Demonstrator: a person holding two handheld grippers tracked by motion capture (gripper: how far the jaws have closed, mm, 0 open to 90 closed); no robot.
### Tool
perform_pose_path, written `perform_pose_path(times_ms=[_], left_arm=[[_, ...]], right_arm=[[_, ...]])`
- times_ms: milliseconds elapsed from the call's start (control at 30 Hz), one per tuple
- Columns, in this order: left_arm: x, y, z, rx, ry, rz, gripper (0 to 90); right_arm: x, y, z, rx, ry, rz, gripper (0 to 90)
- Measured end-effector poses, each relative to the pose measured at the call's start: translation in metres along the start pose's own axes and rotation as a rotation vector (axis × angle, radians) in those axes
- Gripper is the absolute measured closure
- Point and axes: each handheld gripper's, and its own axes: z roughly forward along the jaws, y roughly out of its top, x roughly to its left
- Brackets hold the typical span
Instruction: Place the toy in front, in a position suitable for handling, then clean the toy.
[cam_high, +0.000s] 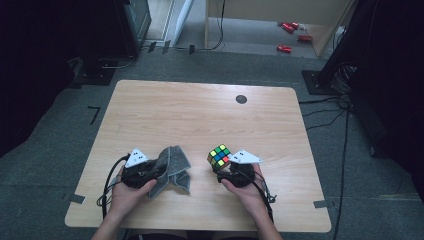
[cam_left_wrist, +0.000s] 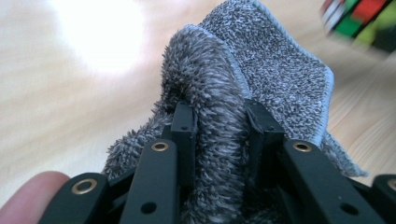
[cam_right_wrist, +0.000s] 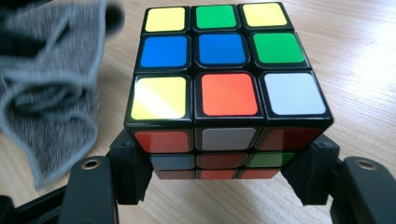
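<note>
A grey fluffy cloth (cam_high: 176, 165) lies bunched on the wooden table (cam_high: 200, 115) near its front left. My left gripper (cam_high: 151, 173) is shut on a fold of it. In the left gripper view the fold of the cloth (cam_left_wrist: 261, 65) stands pinched between the two black jaws of the left gripper (cam_left_wrist: 219, 119), and a corner of the cube (cam_left_wrist: 364, 18) shows at top right. A scrambled Rubik's cube (cam_high: 219, 156) is held by my right gripper (cam_high: 226, 168). The right gripper (cam_right_wrist: 224, 161) clamps the cube (cam_right_wrist: 224, 60) at its lower sides, with the cloth (cam_right_wrist: 51, 93) to its left.
A small black round disc (cam_high: 241, 99) sits at the table's far right. Beyond the table the floor holds red objects (cam_high: 292, 35), black stands and cables (cam_high: 345, 130). The person's hands (cam_high: 250, 192) come in over the front edge.
</note>
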Motion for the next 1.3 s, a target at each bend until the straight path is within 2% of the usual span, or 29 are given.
perform_pose_path(times_ms=[133, 167, 200, 267, 300, 367, 400, 467, 633, 767, 867, 1000, 1067, 1167, 1300], left_arm=[[-0.004, 0.014, 0.001, -0.067, -0.037, 0.020, 70.8], [-0.004, 0.014, 0.001, -0.067, -0.037, 0.020, 71.7], [-0.008, 0.016, 0.002, -0.098, -0.063, 0.055, 72.0], [-0.011, 0.017, 0.001, -0.130, -0.106, 0.067, 72.4], [-0.011, 0.017, 0.001, -0.130, -0.106, 0.067, 72.5], [-0.012, 0.017, 0.000, -0.174, -0.153, 0.063, 72.5], [-0.013, 0.018, -0.001, -0.202, -0.187, 0.042, 72.5], [-0.014, 0.018, -0.001, -0.216, -0.227, 0.037, 72.4], [-0.021, 0.017, 0.007, -0.211, -0.290, 0.041, 72.3], [-0.019, 0.016, 0.011, -0.204, -0.325, 0.011, 72.3], [-0.019, 0.015, 0.013, -0.191, -0.327, 0.016, 72.2], [-0.018, 0.014, 0.016, -0.177, -0.329, -0.001, 71.8], [-0.018, 0.012, 0.019, -0.150, -0.348, -0.006, 71.8], [-0.016, 0.012, 0.020, -0.138, -0.359, -0.020, 71.5], [-0.018, 0.012, 0.023, -0.105, -0.347, -0.023, 71.3]], right_arm=[[-0.001, 0.000, -0.003, -0.009, 0.011, -0.015, 34.3], [-0.001, 0.000, -0.003, -0.009, 0.011, -0.015, 34.3], [0.001, 0.000, -0.003, -0.015, 0.019, -0.014, 34.3], [0.004, 0.001, -0.002, -0.013, 0.031, -0.024, 34.3], [0.005, 0.001, -0.001, -0.014, 0.039, -0.033, 34.3], [0.007, 0.001, 0.000, -0.015, 0.050, -0.042, 34.3], [0.011, 0.001, 0.002, -0.017, 0.076, -0.063, 34.3], [0.015, 0.002, 0.004, -0.022, 0.107, -0.082, 34.3], [0.029, 0.000, 0.007, -0.023, 0.174, -0.165, 34.3], [0.035, 0.000, 0.007, -0.029, 0.198, -0.175, 34.3], [0.035, 0.000, 0.007, -0.024, 0.194, -0.183, 34.3], [0.035, -0.001, 0.006, -0.024, 0.197, -0.188, 34.3], [0.038, 0.000, 0.004, -0.031, 0.209, -0.211, 34.3], [0.039, 0.000, 0.002, -0.033, 0.214, -0.244, 34.3], [0.039, 0.001, 0.001, -0.035, 0.213, -0.251, 34.3]])
